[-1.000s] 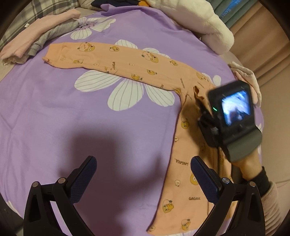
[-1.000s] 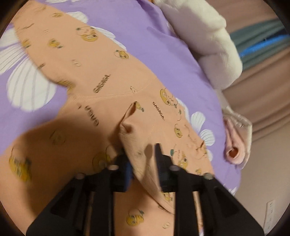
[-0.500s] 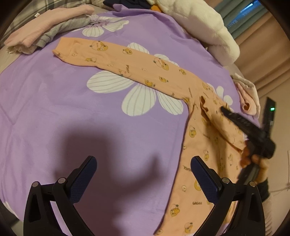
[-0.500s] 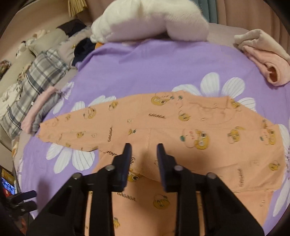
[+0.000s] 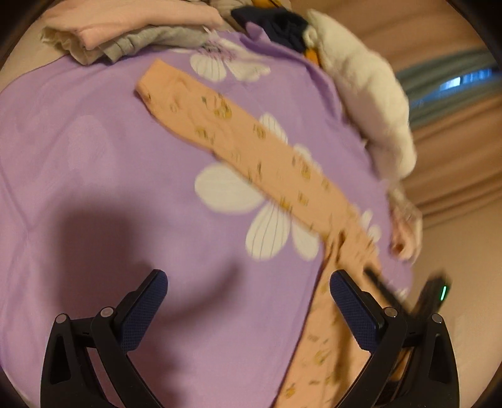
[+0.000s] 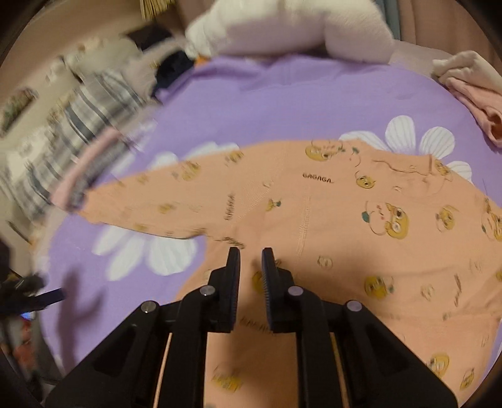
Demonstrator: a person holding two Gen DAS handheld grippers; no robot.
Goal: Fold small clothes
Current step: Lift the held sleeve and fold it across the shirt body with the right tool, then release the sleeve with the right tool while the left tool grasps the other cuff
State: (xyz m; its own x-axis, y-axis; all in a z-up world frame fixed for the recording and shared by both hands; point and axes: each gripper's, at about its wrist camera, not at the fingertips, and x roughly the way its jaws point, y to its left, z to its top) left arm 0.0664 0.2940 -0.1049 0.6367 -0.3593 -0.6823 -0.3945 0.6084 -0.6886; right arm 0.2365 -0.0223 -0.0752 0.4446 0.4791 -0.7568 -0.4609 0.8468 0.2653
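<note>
- A purple bedspread printed with big white daisies covers the whole work surface, and everything else lies on it or at its edges.
- A peach long-sleeved baby top with yellow cartoon faces and "GAGAGA" lettering lies spread flat on it, front down or up I cannot tell; one sleeve stretches out to the far left and the body fills the near right.
- A fluffy white plush cushion sits at the far edge of the spread, well apart from the top.
- A grey-and-white checked cloth lies off the far-left edge, blurred.
- A folded stack of pink and grey garments rests at the far-left corner, near the sleeve's cuff but apart from it.
- A small crumpled cream-and-pink garment sits at the far right, just beyond the top's shoulder.
- The left gripper hangs over bare purple cloth with its jaws spread wide and nothing between them; the top's body runs past just beside its right finger.
- The right gripper hovers over the top near the armpit, where sleeve meets body; its jaws are nearly closed with a narrow gap, and no fabric is pinched between them.
</note>
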